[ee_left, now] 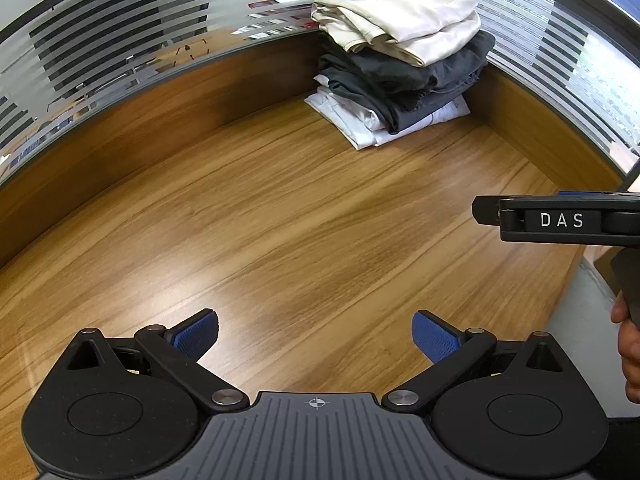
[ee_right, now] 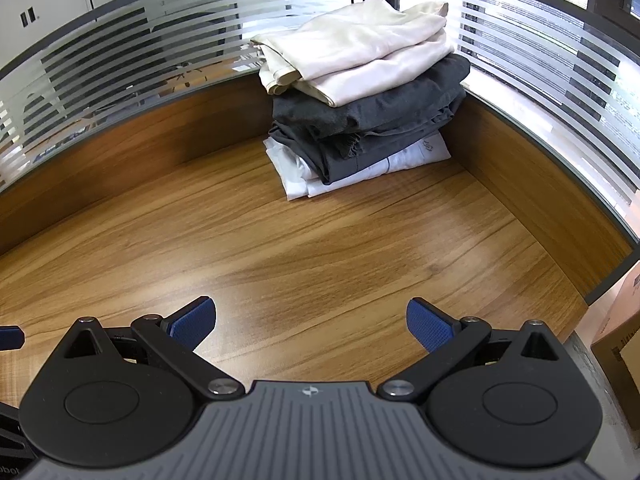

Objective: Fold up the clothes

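Note:
A stack of folded clothes point(ee_left: 400, 60) sits in the far right corner of the wooden desk point(ee_left: 280, 220): cream pieces on top, dark grey in the middle, white at the bottom. It also shows in the right wrist view point(ee_right: 360, 92). My left gripper point(ee_left: 315, 334) is open and empty above the bare desk, well short of the stack. My right gripper point(ee_right: 311, 322) is open and empty too, over the desk point(ee_right: 280, 260). Its black body marked DAS point(ee_left: 560, 220) shows at the right of the left wrist view.
Wooden side panels topped with striped frosted glass point(ee_left: 120, 40) wall the desk at the back and right. A cardboard box point(ee_right: 624, 344) stands on the floor beyond the desk's right edge. A hand point(ee_left: 630, 352) holds the right gripper's handle.

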{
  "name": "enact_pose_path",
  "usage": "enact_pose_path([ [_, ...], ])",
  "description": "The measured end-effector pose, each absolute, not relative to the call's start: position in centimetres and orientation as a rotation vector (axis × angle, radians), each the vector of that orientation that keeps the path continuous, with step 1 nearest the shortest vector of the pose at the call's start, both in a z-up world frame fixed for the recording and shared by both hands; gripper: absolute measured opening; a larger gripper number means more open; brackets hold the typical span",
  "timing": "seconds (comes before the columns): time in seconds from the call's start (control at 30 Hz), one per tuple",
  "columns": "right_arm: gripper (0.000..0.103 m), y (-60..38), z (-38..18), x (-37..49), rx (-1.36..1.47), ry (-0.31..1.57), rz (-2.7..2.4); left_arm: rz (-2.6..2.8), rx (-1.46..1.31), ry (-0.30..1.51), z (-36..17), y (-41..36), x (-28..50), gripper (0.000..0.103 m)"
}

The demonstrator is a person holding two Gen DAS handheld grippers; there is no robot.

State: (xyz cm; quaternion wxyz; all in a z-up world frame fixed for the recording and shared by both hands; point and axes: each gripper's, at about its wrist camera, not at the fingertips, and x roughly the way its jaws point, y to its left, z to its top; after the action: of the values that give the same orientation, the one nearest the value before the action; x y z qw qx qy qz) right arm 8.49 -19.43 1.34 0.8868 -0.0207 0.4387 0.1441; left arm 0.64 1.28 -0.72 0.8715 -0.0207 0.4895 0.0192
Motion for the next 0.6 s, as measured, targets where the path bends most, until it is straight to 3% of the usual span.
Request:
enact_pose_path([
  [0.6, 0.102, -19.20, 1.21, 8.01, -0.050, 0.913, 0.303, 0.045, -0.050, 1.033, -0.89, 1.36, 0.92, 0.103],
])
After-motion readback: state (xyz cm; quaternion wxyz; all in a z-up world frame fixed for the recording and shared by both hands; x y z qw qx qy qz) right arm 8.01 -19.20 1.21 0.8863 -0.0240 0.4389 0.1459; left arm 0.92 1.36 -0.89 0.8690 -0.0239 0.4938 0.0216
